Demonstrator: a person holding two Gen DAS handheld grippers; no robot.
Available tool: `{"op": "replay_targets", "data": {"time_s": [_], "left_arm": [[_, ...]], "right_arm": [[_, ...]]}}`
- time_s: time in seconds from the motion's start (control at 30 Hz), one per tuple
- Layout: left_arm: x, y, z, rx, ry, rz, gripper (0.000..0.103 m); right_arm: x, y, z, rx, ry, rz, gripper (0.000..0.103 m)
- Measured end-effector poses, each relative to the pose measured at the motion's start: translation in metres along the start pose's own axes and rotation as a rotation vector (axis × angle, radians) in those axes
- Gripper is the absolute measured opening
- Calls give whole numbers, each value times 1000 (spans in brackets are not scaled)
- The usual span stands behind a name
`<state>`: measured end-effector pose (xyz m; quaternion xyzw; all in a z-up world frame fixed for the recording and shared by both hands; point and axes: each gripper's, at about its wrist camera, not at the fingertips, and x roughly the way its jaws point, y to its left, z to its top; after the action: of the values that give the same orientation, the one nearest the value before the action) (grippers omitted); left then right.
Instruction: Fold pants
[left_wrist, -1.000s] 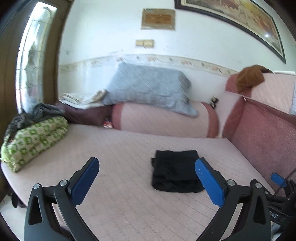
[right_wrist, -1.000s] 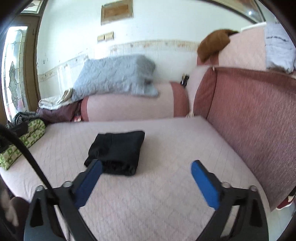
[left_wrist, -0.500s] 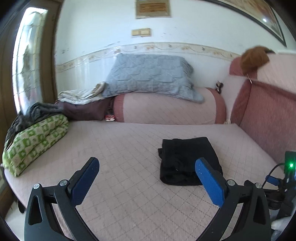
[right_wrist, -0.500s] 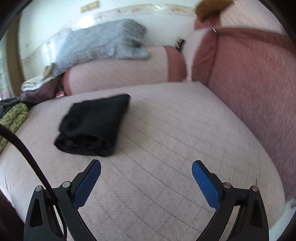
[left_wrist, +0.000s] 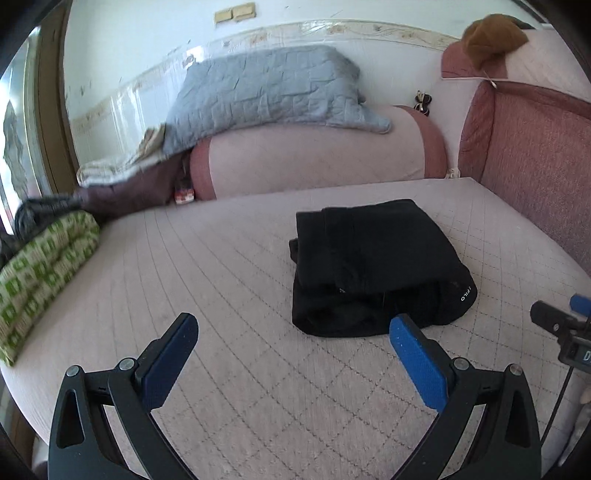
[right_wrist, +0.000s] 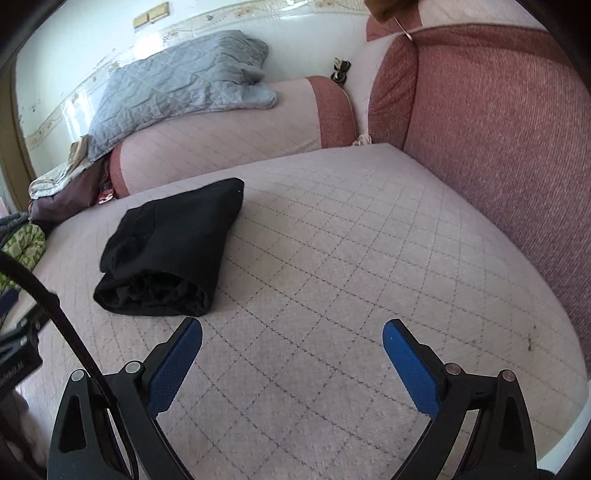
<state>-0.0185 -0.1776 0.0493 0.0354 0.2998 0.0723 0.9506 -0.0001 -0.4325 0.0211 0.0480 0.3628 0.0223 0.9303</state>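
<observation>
A: What fills most of the frame?
B: The pink quilted mattress (left_wrist: 229, 266), with a long bolster (left_wrist: 314, 155) across the upper middle and a grey quilt (left_wrist: 266, 92) draped on it.

A: And the pants?
B: The black pants (left_wrist: 373, 266) lie folded in a compact stack right of centre in the left view, left of centre in the right view.

A: The tongs?
B: The left gripper (left_wrist: 293, 332) stands spread wide at the bottom, empty. The right gripper (right_wrist: 291, 336) likewise, fingers apart over bare mattress.
</observation>
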Motion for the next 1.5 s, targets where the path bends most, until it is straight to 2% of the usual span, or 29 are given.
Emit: {"op": "replay_targets", "data": {"time_s": [0.13, 0.27, 0.43, 0.63, 0.77, 1.03, 1.5], "left_arm": [[2, 5, 0, -25, -8, -2, 103], [8, 6, -2, -41, 27, -19, 103], [18, 6, -6, -64, 81, -53, 103], [19, 11, -12, -82, 104, -38, 103], [15, 16, -14, -90, 103, -32, 103], [14, 22, -20, -141, 151, -68, 103], [23, 14, -26, -131, 196, -67, 103]], "right_arm": [[8, -5, -2, 41, 32, -1, 101], [6, -6, -5, 51, 22, -9, 101], [13, -3, -2, 26, 27, -20, 101], [8, 2, -7, 5, 17, -42, 101], [3, 11, -10, -50, -2, -75, 101], [-3, 31, -20, -157, -19, -101, 101], [-2, 32, -23, -141, -7, -81, 101]]}}
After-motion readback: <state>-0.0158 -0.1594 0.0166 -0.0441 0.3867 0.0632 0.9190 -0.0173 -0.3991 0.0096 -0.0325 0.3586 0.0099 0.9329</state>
